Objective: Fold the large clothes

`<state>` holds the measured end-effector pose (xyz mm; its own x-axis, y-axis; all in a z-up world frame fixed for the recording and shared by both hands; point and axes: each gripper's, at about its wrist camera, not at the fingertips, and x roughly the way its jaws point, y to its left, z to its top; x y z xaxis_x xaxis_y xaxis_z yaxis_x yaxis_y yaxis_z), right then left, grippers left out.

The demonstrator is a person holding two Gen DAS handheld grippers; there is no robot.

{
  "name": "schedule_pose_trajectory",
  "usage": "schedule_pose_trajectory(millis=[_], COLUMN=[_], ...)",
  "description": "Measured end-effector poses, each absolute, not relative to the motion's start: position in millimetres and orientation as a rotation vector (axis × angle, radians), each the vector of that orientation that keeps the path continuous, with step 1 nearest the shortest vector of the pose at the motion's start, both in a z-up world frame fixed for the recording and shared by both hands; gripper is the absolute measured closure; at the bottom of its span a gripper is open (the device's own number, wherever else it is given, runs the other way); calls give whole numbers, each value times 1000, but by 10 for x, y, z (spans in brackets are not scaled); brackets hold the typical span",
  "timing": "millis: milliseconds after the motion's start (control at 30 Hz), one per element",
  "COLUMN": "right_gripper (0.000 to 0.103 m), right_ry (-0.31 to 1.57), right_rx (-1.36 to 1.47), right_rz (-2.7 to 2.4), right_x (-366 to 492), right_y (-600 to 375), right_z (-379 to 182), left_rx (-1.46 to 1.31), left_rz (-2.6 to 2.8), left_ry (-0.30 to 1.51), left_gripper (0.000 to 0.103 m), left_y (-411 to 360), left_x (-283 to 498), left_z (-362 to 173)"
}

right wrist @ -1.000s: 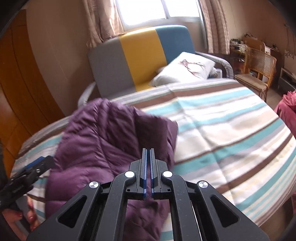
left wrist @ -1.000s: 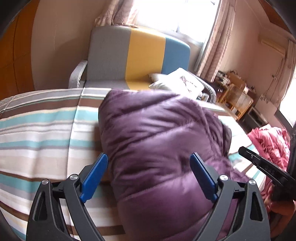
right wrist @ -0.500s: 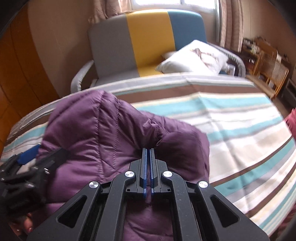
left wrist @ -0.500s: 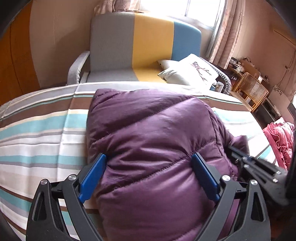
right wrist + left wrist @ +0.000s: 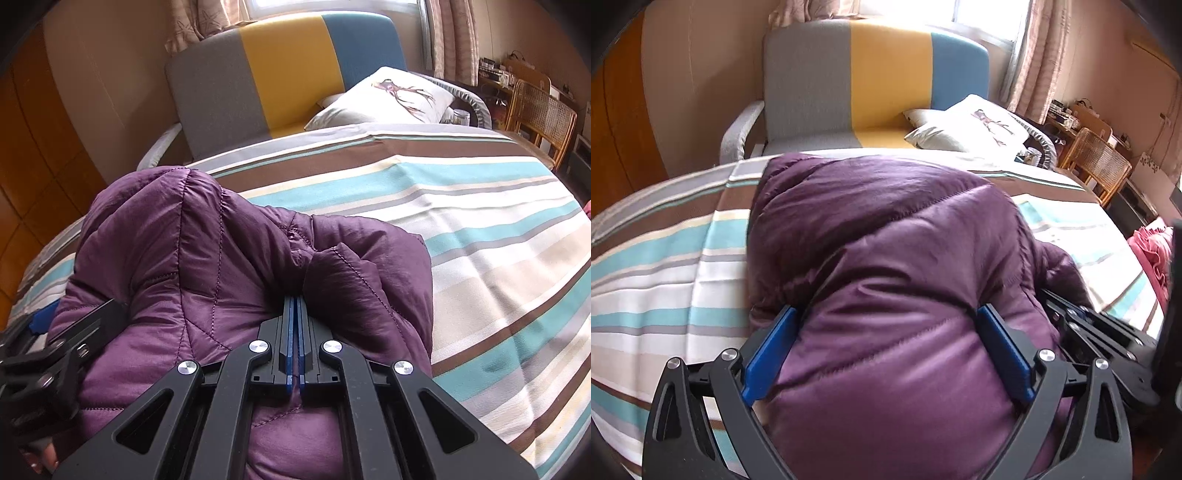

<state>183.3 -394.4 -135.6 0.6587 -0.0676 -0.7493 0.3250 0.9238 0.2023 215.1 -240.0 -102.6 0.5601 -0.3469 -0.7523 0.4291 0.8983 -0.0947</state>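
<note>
A puffy purple quilted jacket (image 5: 886, 229) lies bunched on the striped bed (image 5: 665, 266). My left gripper (image 5: 886, 310) is low over its near end with the jaws spread wide. The padded bulk bulges up between the blue pads (image 5: 768, 354) and is not pinched. In the right wrist view the jacket (image 5: 166, 240) sits at the left of the bed (image 5: 480, 221). My right gripper (image 5: 294, 299) is shut on a fold of its fabric at the right edge. Each gripper shows in the other's view: the right one (image 5: 1089, 332) at the jacket's right, the left one (image 5: 74, 332) at its left.
Beyond the bed stands a grey, yellow and blue armchair (image 5: 879, 74) with a white pillow (image 5: 979, 122). A wicker chair (image 5: 1100, 162) and a pink cloth (image 5: 1148, 247) are at the right. Wooden wardrobe doors (image 5: 37, 147) line the left wall. A hand (image 5: 40, 454) holds the left gripper.
Both grippers came down and closer to the jacket. The jacket's bulk now fills the gap between the left jaws. The right gripper stayed shut on the fabric and carried it down.
</note>
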Motion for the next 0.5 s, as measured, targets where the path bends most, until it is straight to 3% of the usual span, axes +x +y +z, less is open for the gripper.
schedule_pose_trajectory(millis=[233,500], right_gripper=[103,101], right_ry=[803,726], right_rx=[331,393], right_rz=[-231,-189], right_x=[1726,1062], right_y=[-3946,-3843], right_z=[-1256,-1012], left_rx=[91,86], left_rz=[-488,-472], left_ry=[799,807], left_gripper=[7,7], left_y=[-2126,-2124], left_x=[1650,1646], left_z=[-1007,-1073])
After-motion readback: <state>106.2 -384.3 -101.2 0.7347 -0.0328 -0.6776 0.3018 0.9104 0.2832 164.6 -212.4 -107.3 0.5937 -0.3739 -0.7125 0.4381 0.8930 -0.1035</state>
